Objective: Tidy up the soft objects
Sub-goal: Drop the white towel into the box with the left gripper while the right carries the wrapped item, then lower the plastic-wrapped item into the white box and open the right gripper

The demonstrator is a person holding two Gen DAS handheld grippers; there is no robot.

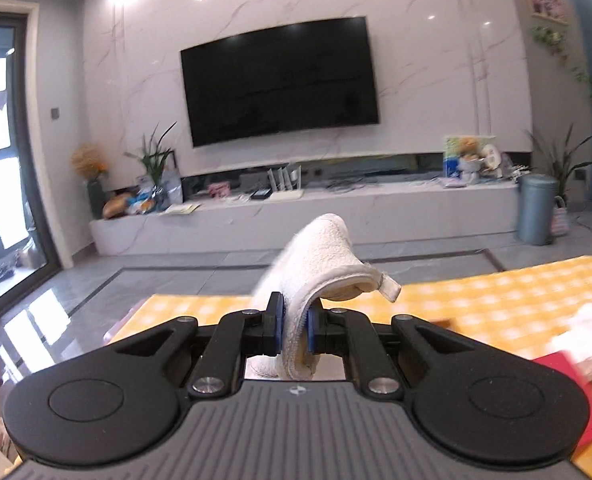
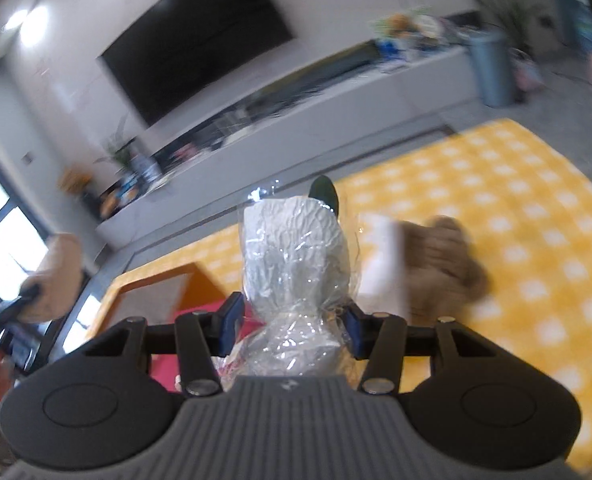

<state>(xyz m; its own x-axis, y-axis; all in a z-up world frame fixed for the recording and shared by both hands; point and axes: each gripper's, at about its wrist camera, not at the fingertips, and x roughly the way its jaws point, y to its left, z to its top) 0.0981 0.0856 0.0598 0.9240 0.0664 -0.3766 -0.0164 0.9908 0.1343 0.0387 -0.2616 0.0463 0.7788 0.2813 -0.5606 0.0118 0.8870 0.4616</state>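
Left gripper [image 1: 294, 328] clamped on a white towel [image 1: 319, 264], held up in the air above the yellow checked tabletop [image 1: 495, 304]. Right gripper [image 2: 292, 326] closed around a plastic-wrapped white plush [image 2: 296, 264], also lifted off the tabletop. A blurry brown plush [image 2: 443, 264] lies on the cloth just right of it. Red box [image 1: 575, 396] near the tabletop edge. TV [image 1: 280, 80] on the far wall.

Motion blur smears the brown plush toy [image 2: 447, 264] beyond recognition.
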